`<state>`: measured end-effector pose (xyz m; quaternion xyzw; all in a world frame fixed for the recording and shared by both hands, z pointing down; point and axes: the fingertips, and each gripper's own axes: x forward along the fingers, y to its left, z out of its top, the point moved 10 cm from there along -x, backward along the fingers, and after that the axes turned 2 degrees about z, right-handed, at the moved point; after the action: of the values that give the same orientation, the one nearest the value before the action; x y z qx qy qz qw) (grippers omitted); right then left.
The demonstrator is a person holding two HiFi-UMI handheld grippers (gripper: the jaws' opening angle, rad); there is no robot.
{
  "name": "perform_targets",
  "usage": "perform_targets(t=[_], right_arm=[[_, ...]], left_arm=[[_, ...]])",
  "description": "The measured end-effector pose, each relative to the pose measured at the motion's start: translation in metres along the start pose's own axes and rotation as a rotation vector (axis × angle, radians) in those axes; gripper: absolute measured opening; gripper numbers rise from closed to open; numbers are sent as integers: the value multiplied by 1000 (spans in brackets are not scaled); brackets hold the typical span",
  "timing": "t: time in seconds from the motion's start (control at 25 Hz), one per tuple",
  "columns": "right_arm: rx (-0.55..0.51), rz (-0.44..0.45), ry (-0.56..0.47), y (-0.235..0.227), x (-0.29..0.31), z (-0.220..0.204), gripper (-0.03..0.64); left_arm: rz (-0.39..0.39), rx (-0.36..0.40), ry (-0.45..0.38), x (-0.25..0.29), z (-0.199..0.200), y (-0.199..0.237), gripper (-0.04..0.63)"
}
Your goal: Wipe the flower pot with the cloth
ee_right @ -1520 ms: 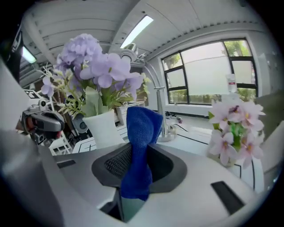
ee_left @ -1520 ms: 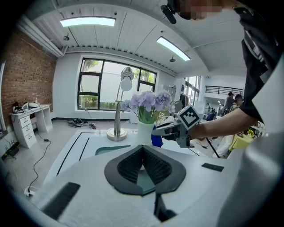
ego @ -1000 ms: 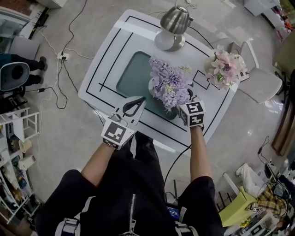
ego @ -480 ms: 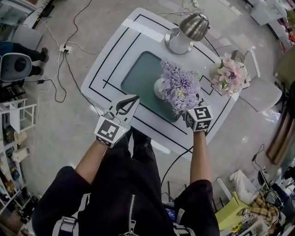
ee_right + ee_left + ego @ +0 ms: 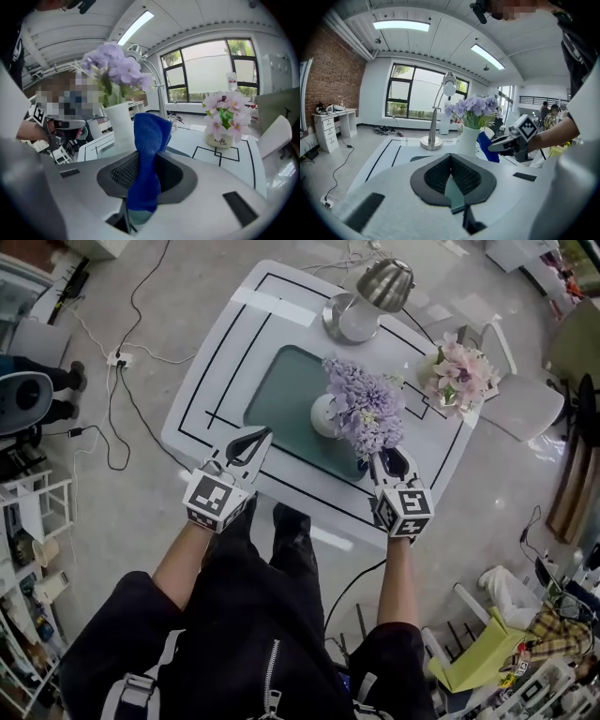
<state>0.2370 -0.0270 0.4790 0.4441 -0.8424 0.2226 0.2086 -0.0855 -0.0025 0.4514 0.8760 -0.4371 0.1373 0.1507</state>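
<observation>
Head view: white tabletop (image 5: 216, 362) with black line markings and a green mat (image 5: 281, 390) at its middle. The flower pot (image 5: 323, 415), white and upright, stands on the mat toward its right side; purple flowers (image 5: 366, 409) spread above it and cover most of its right half. A silver lamp (image 5: 366, 298) stands at the far edge, and a small pot of pink flowers (image 5: 459, 371) stands at the far right corner, well apart from the white one.

We see the left tool (image 5: 251, 442) over the near edge of the tabletop, left of the flower pot and apart from it. Left gripper view: its jaws meet at the tips, nothing caught between them, only the mat showing through the gap lower down.

The right tool (image 5: 389, 463) sits just beside the flower pot on its right, under the overhang of the purple flowers. Right gripper view: its jaws are clamped on a blue cloth (image 5: 149, 140), which stands up out of the grip in a folded bunch. The flower pot rises just left of the cloth. From the left gripper view the cloth lies close against the pot's right side; we cannot tell whether the two touch.

Cables (image 5: 122, 381) trail across the floor left of the tabletop.
</observation>
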Motion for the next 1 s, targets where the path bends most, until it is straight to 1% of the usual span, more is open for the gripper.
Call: perform_targets(t=[0.16, 0.28, 0.4, 0.52, 0.64, 0.76, 1.0], right_arm=[[23, -18, 17, 43, -20, -11, 98], [39, -19, 29, 73, -14, -24, 98], [20, -48, -3, 99, -2, -17, 100], [-37, -137, -42, 109, 13, 3, 98], [-68, -216, -20, 105, 29, 12, 98], [-43, -237, 11, 96, 44, 6, 99], [29, -226, 90, 94, 68, -23, 98]], left_arm=[[-111, 19, -17, 15, 8, 9, 6], [-174, 44, -23, 21, 11, 17, 6], [-220, 71, -27, 22, 13, 29, 6], [-231, 73, -14, 20, 11, 45, 6], [-236, 68, -4, 15, 6, 57, 6], [-220, 60, -6, 8, 4, 68, 6], [-207, 29, -5, -6, -8, 88, 6]])
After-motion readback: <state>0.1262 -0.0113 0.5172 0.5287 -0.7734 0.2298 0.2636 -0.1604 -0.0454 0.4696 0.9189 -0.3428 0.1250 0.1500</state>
